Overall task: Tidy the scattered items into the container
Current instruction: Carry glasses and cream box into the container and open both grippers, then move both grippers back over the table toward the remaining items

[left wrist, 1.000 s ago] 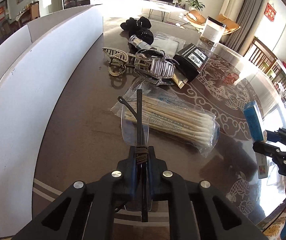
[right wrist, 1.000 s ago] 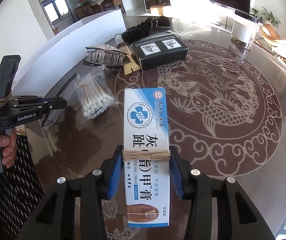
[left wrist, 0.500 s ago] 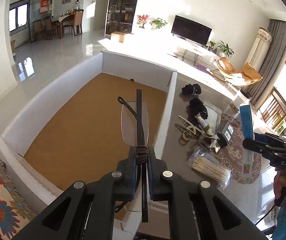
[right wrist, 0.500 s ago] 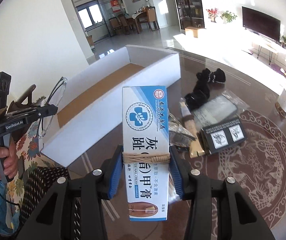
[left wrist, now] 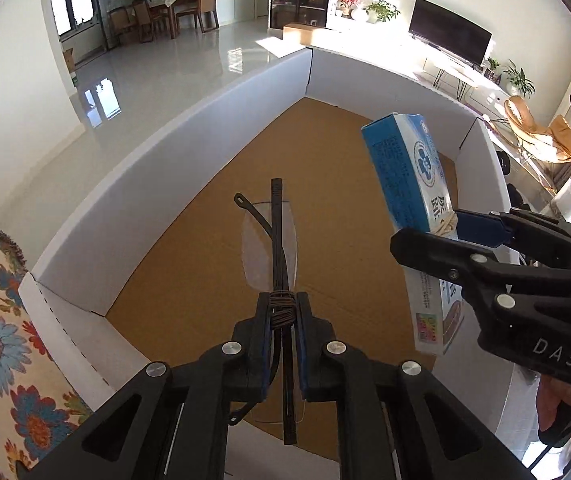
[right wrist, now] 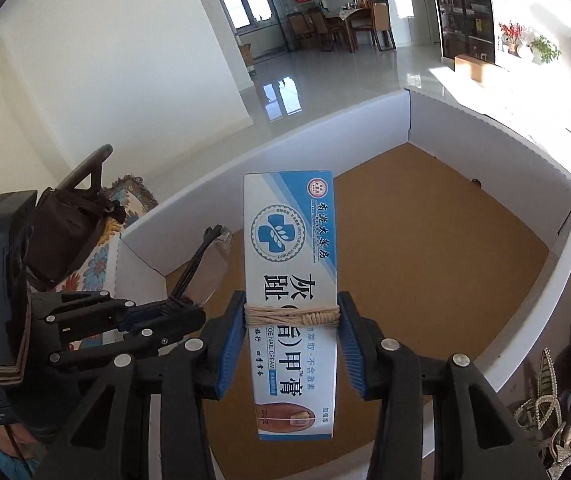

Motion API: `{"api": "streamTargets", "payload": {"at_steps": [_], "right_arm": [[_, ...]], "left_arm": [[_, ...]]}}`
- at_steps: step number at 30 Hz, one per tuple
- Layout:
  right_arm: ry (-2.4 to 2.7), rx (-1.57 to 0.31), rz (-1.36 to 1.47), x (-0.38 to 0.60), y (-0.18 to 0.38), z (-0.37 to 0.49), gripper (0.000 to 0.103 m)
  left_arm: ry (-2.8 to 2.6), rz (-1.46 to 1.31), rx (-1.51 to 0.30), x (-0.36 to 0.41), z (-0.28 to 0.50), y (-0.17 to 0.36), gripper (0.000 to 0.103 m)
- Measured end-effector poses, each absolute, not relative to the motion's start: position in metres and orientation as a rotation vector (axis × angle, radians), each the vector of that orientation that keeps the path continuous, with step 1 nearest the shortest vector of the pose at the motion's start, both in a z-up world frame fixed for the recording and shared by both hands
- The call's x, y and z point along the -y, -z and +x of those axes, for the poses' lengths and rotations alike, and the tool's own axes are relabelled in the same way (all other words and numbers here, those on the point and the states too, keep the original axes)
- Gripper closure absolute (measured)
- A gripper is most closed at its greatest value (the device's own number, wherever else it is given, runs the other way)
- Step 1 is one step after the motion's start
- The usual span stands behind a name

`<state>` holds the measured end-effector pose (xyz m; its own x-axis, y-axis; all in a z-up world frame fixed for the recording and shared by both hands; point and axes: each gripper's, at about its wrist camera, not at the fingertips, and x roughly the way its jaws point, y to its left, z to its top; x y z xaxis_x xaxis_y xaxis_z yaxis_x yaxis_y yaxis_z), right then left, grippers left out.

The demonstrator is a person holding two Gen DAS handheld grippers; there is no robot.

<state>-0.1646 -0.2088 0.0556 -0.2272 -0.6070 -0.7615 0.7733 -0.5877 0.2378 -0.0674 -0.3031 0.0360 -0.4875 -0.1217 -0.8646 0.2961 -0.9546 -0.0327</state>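
Over the white box (left wrist: 189, 148), left gripper (left wrist: 282, 312) clamped on folded glasses (left wrist: 273, 240) (right gripper (right wrist: 291, 316) likewise pinching the cream carton (right wrist: 291, 264)).

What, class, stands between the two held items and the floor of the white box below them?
Nothing visible does. The left tongs hold the glasses and the right tongs the nail cream box above the bare brown floor of the white box; the walls stand off to the sides.

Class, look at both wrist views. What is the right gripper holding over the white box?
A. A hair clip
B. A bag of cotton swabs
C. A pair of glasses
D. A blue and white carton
D: the right gripper is shut on the blue and white carton, above the white box.
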Motion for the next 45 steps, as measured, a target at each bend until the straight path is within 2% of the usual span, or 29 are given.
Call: {"api": "streamTargets", "payload": {"at_steps": [2,3,4,5,7,13,15,16,17,19,21,25,27,31,40,45], "right_arm": [[1.934,-0.29,1.112,0.214,-0.041,-0.166,0.054],[1.944,-0.305,1.133,0.214,-0.035,-0.167,0.049],[1.948,-0.31,1.147,0.212,-0.032,-0.168,0.033],[1.947,-0.303,1.142,0.207,-0.03,-0.168,0.028],[1.963,-0.308,1.099,0.197,-0.033,-0.165,0.024],[2.033,-0.241,0.971,0.139,-0.066,-0.144,0.022],[2.125,-0.205,0.876,0.094,-0.078,-0.123,0.011],[2.184,-0.18,0.83,0.066,-0.082,-0.113,0.0],[2.249,-0.158,0.787,0.036,-0.082,-0.102,0.0],[2.365,-0.141,0.766,-0.024,-0.072,-0.083,0.0],[2.474,-0.139,0.856,-0.079,-0.05,-0.074,0.0],[2.563,-0.084,1.169,-0.174,0.007,-0.068,0.0],[2.589,-0.11,1.281,-0.202,0.026,-0.066,0.0],[2.65,-0.215,1.359,-0.238,0.044,-0.059,0.0],[2.694,-0.114,1.385,-0.244,0.052,-0.054,0.0],[2.699,-0.108,1.39,-0.243,0.052,-0.056,0.0]], "left_arm": [[2.483,1.477,-0.248,0.303,-0.071,-0.026,0.084],[2.473,1.486,-0.244,0.302,-0.071,-0.022,0.071],[2.473,1.48,-0.244,0.302,-0.07,-0.021,0.059],[2.486,1.457,-0.24,0.301,-0.07,-0.022,0.055],[2.492,1.416,-0.219,0.299,-0.068,-0.025,0.038],[2.569,1.306,-0.226,0.28,-0.045,-0.045,0.037],[2.658,1.27,-0.248,0.259,-0.033,-0.06,0.037],[2.717,1.269,-0.263,0.245,-0.027,-0.066,0.036],[2.777,1.277,-0.272,0.228,-0.023,-0.073,0.035],[2.876,1.301,-0.259,0.189,-0.015,-0.078,0.018],[2.956,1.353,-0.225,0.146,-0.017,-0.075,0.013],[2.988,1.557,-0.148,0.066,-0.028,-0.042,0.013],[2.946,1.632,-0.099,0.033,-0.032,-0.021,0.013],[2.904,1.661,-0.116,-0.004,-0.042,0.006,0.013],[2.927,1.533,-0.341,-0.007,-0.054,0.012,0.013],[2.962,1.356,-0.278,0.003,-0.046,0.012,0.013]]}}
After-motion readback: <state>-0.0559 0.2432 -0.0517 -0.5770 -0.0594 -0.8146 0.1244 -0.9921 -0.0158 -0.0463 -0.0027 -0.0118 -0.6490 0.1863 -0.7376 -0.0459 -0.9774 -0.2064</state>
